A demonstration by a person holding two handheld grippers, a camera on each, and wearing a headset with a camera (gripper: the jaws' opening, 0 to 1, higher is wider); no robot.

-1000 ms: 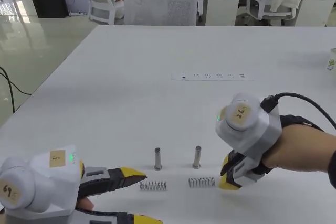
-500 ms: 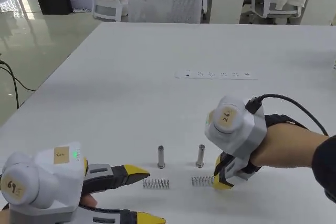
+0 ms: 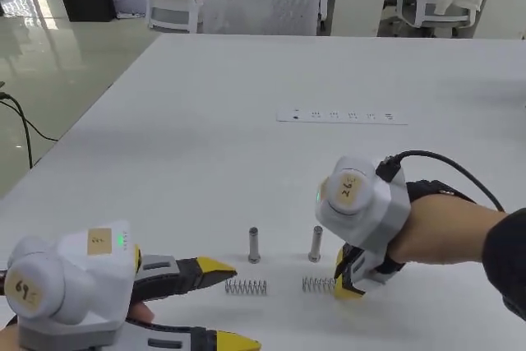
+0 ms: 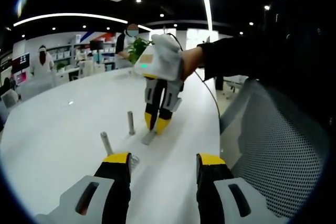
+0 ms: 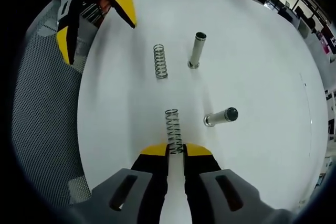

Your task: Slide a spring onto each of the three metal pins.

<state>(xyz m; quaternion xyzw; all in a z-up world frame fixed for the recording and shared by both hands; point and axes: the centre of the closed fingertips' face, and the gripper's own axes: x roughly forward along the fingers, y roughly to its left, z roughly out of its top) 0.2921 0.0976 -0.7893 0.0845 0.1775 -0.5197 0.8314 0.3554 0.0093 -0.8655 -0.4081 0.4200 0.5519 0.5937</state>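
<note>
Two short metal pins stand upright on the white table. In front of each pin a spring lies flat: the left spring and the right spring. My right gripper is low on the table, shut on the right end of the right spring, whose coils stick out past the yellow tips. My left gripper hovers open at the lower left, its jaws wide apart just left of the left spring. The right gripper and both pins show ahead of the left gripper.
A flush power strip sits in the table farther back. Office chairs and desks stand beyond the far edge. A mesh chair is beside the table's near side. The table's left edge runs diagonally at the left.
My right gripper has slid left along the table onto the right spring's end. The left gripper has stayed about where it was, open. The head camera has shifted slightly.
</note>
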